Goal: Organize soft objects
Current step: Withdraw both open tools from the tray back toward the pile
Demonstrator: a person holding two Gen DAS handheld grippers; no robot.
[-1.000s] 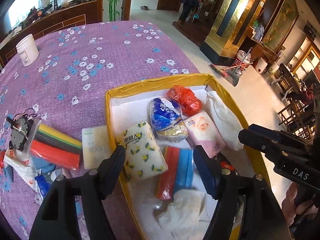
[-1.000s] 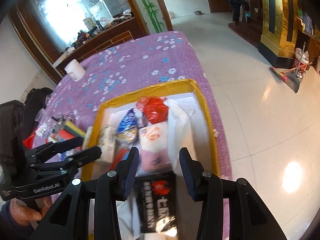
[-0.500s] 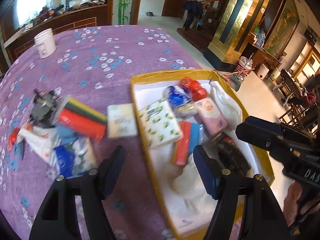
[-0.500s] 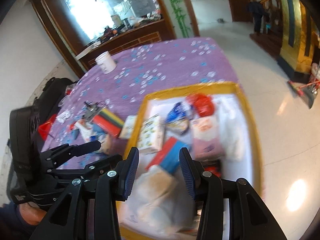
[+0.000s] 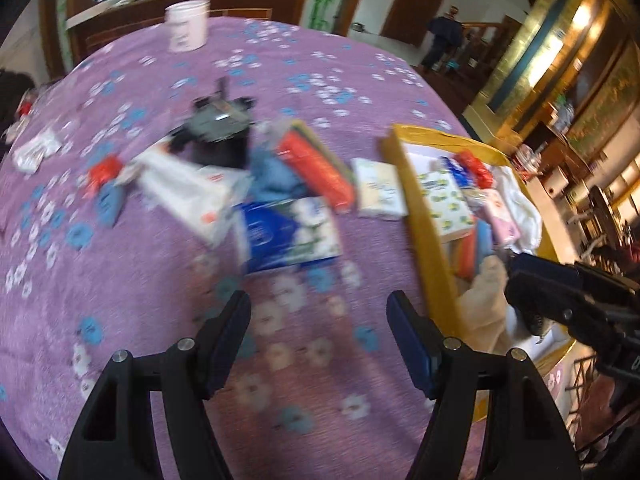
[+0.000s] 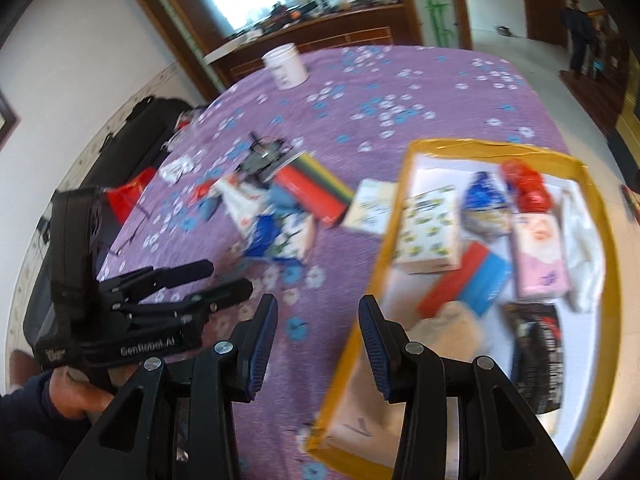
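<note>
My left gripper [image 5: 318, 312] is open and empty, low over bare purple tablecloth just short of a blue-and-white tissue pack [image 5: 286, 232]. Behind the pack lie a white bag [image 5: 188, 192], a red, green and yellow roll bundle [image 5: 320, 168] and a small pale tissue pack [image 5: 380, 192]. My right gripper [image 6: 318, 312] is also open and empty, straddling the left rim of the yellow-edged box [image 6: 384, 248]. Inside the box are a lemon-print pack [image 6: 428, 232], a pink pack [image 6: 540, 252], a red bag [image 6: 524, 188] and a black packet [image 6: 536, 344]. The left gripper [image 6: 224, 280] shows to its left.
A white tub [image 6: 288, 66] stands at the table's far side. A dark gadget with wires [image 5: 216, 124] sits behind the loose pile. A black bag [image 6: 132, 140] rests beyond the table's left edge. A person [image 5: 440, 40] stands far off across the tiled floor.
Both grippers have swung left, from over the box to the tablecloth beside it. The loose pile has come toward the middle of both views. Neither gripper's opening has changed.
</note>
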